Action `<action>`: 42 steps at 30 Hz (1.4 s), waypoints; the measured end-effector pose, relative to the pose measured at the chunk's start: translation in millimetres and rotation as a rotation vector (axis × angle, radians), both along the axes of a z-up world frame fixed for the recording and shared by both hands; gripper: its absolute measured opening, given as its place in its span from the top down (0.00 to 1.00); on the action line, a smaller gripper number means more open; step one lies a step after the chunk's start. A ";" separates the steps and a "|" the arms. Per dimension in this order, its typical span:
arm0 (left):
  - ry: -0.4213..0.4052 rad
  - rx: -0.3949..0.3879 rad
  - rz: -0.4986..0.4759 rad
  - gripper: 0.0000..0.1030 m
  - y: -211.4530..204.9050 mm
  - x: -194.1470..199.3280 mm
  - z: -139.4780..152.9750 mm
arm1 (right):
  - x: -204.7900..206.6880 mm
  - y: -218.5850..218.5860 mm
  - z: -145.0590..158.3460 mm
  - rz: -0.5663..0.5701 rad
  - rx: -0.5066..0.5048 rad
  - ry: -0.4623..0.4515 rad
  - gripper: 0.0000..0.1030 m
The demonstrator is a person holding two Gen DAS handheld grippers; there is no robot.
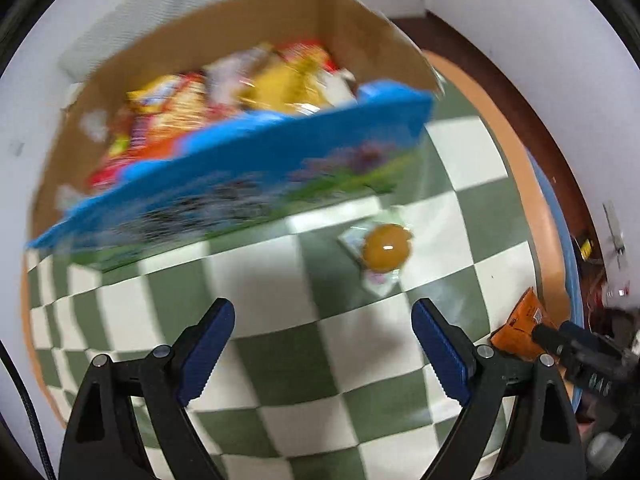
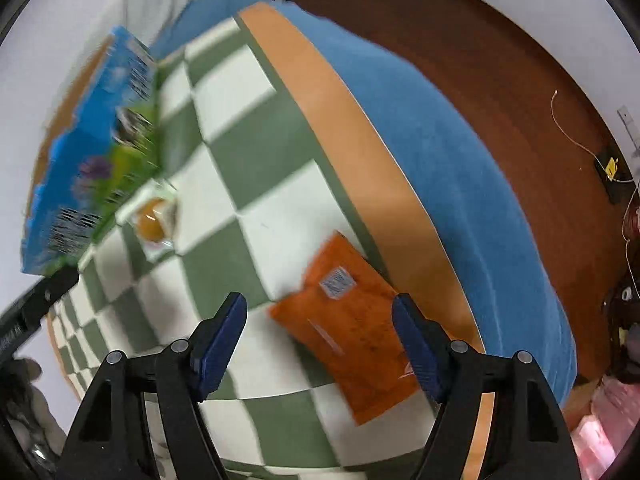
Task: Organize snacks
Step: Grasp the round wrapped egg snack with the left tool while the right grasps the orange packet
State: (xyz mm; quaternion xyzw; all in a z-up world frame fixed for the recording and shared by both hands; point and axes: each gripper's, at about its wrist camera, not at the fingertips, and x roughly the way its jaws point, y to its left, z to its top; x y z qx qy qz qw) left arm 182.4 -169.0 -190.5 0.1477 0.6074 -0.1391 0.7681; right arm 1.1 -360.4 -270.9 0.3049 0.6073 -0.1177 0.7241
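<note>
Right wrist view, right tool [image 2: 318, 344] gaping above orange packet [image 2: 352, 344] (untouched), left tool [image 1: 322, 354] wide, empty.

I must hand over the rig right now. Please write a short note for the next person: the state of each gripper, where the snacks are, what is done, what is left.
Left gripper: open, empty, above the checkered cloth, short of the jelly cup.
Right gripper: open, nothing gripped, over the orange packet near the table edge.
Cardboard box: already holds several snack bags; its front side is blue.
Done: most snacks are in the box.
Left: the jelly cup and the orange packet lie loose on the cloth. Likely next: right takes the packet, left takes the cup.
</note>
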 end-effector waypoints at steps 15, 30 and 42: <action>0.051 0.228 -0.293 0.52 -94.6 17.8 -85.6 | 8.4 26.2 -32.7 0.372 -0.109 0.050 0.21; 0.220 0.090 -0.015 0.58 46.9 -53.5 -90.8 | 1.7 80.0 -50.9 0.197 0.111 0.008 0.30; 0.287 -0.168 0.169 0.49 112.4 -50.3 -73.2 | 29.3 97.8 -54.9 0.251 0.107 0.031 0.23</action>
